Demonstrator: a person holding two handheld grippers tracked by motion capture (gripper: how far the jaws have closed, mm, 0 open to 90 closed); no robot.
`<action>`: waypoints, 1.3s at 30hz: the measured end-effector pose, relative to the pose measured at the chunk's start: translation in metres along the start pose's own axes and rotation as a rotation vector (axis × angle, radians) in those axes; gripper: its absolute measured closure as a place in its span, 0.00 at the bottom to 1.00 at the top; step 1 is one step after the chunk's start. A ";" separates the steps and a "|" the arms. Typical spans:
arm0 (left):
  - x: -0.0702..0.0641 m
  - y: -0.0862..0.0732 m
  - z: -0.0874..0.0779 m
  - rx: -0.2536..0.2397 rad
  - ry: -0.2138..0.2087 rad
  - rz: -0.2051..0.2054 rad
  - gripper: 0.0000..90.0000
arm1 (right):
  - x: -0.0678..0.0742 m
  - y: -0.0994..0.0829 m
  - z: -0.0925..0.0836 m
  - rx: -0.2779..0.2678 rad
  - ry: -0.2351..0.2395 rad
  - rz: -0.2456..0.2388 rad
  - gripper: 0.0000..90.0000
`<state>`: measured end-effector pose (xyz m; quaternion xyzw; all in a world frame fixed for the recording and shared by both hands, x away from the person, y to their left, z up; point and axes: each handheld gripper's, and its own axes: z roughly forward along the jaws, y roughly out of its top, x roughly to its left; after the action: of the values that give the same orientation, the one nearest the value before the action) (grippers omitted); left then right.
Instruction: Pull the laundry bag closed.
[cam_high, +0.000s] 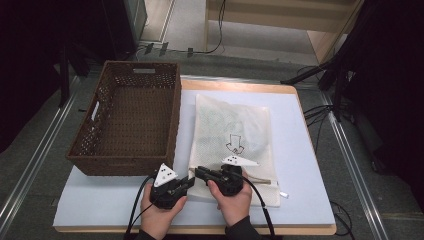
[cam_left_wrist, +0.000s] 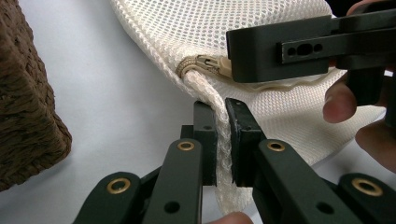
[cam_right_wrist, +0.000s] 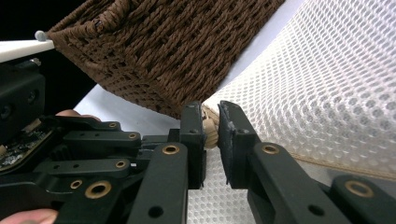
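Note:
A white mesh laundry bag (cam_high: 232, 130) lies flat on the pale mat, its zipper end toward me. My left gripper (cam_high: 189, 180) is shut on the bag's near left corner; in the left gripper view the mesh seam (cam_left_wrist: 223, 140) is pinched between the jaws of the left gripper (cam_left_wrist: 220, 112). Just right of it, my right gripper (cam_high: 198, 173) points left along the bag's zipper edge. In the right gripper view the beige zipper pull (cam_right_wrist: 211, 131) sits squeezed between the right gripper (cam_right_wrist: 211, 116). The left gripper view shows the zipper slider (cam_left_wrist: 205, 64) at the right gripper's (cam_left_wrist: 233, 56) tip.
A brown woven basket (cam_high: 172, 125) stands empty on the left of the pale mat (cam_high: 300, 165), close to both grippers, and its corner (cam_right_wrist: 177, 51) looms just behind the right jaws. Black stands and cables flank the table's far right.

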<state>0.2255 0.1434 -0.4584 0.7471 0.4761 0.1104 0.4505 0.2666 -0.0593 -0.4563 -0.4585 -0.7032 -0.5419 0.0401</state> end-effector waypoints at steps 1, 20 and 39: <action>0.000 0.000 0.000 0.000 0.000 0.000 0.93 | -0.001 0.000 0.000 0.002 0.005 0.001 0.90; 0.001 -0.001 0.002 0.007 -0.006 0.001 0.93 | -0.001 0.003 -0.004 -0.010 0.028 0.015 0.96; 0.003 0.000 -0.001 -0.013 -0.043 -0.034 0.96 | -0.005 0.001 -0.002 0.009 0.007 0.001 0.98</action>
<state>0.2259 0.1462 -0.4588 0.7380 0.4784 0.0897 0.4674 0.2692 -0.0633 -0.4575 -0.4569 -0.7053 -0.5402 0.0450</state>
